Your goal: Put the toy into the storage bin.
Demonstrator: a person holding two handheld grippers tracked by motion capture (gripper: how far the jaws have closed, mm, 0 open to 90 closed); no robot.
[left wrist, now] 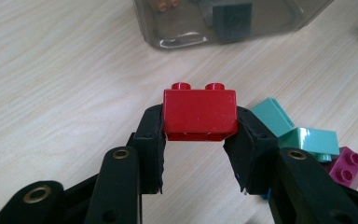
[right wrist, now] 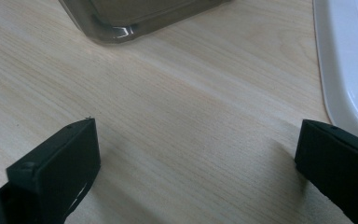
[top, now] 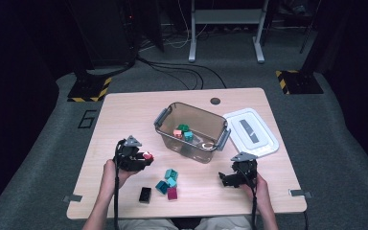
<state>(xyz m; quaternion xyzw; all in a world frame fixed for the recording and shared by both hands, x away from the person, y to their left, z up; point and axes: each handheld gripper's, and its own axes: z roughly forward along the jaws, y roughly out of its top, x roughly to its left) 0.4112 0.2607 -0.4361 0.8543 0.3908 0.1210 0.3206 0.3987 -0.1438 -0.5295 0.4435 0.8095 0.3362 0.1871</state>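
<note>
A red two-stud brick (left wrist: 199, 114) hangs above the wooden table, pinched at both ends by my left gripper (left wrist: 195, 135). From above, that left gripper (top: 143, 158) sits at the table's left front with the red brick (top: 147, 155) at its tip. My right gripper (right wrist: 198, 154) stands open over bare wood, nothing between its jaws; the high view shows the right gripper (top: 230, 179) at the right front. A clear smoky bin (top: 162, 128) in the middle holds a few green, teal and pink bricks (top: 184, 131).
Loose bricks lie between my hands: teal ones (top: 168, 180), a magenta one (top: 172, 193) and a black one (top: 145, 194). The bin's white lid (top: 250, 132) lies to the bin's right. The lid's edge (right wrist: 349, 70) runs close to my right gripper.
</note>
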